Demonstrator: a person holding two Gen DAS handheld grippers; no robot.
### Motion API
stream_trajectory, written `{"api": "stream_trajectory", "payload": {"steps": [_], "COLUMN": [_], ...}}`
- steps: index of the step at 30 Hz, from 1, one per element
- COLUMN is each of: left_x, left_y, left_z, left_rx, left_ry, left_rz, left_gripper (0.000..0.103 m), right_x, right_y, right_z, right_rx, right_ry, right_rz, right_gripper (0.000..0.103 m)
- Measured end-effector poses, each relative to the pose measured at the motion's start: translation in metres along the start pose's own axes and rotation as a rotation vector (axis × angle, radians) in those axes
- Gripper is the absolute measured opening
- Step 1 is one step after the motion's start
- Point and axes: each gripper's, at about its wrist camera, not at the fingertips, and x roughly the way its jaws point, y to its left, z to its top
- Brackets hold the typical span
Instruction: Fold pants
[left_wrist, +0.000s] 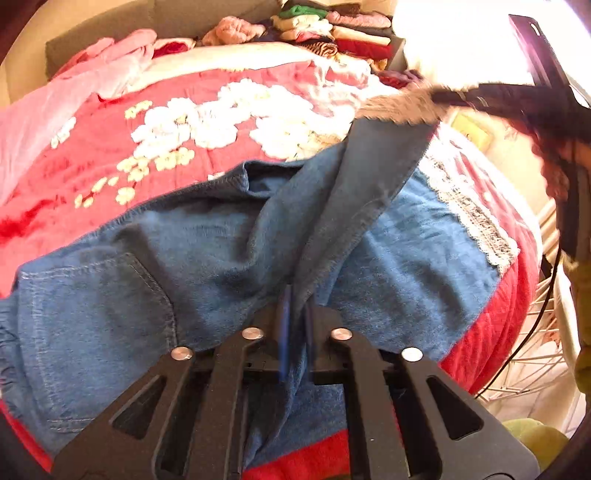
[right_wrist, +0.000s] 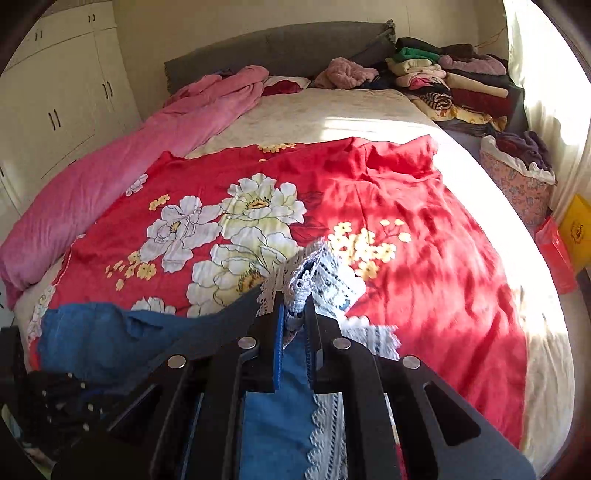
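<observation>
Blue denim pants (left_wrist: 207, 243) with white lace hems lie across a red flowered bedspread (left_wrist: 92, 177). My left gripper (left_wrist: 297, 295) is shut on a fold of the denim near the crotch. One leg (left_wrist: 373, 177) rises from there toward the upper right, where my right gripper (left_wrist: 443, 96) holds its hem in the air, blurred. In the right wrist view my right gripper (right_wrist: 295, 301) is shut on the lace hem (right_wrist: 325, 269), with denim (right_wrist: 273, 413) hanging below it. The other leg's lace hem (left_wrist: 472, 214) lies flat on the bed.
A pink blanket (right_wrist: 122, 162) lies along the bed's left side. Stacks of folded clothes (right_wrist: 443, 77) sit by the grey headboard (right_wrist: 280, 48). A lined basket (right_wrist: 517, 177) and a yellow box (right_wrist: 578, 229) stand right of the bed, with a white wire rack (left_wrist: 535, 343) nearby.
</observation>
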Motion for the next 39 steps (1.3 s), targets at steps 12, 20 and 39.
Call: {"api": "stream_trajectory", "payload": {"steps": [12,20,39], "left_x": [-0.023,-0.006,-0.085], "left_y": [-0.029,-0.038,0.153], "left_z": [-0.021,-0.033,-0.041], "left_rx": [0.17,0.214,-0.42], "left_ry": [0.021,0.1,-0.031], "left_rz": [0.036,0.008,0.4], "left_gripper": [0.0,0.004,0.088], "right_x": [-0.049,-0.032,-0.014], "right_y": [-0.016,-0.044,0.014], "right_z": [-0.1,-0.143,-0.118], "right_rx": [0.051,0.153,-0.064], "right_ry": [0.12,0.199,0.135], "right_rz": [0.043,-0.006,0.053], "right_gripper": [0.009,0.019,0.041]}}
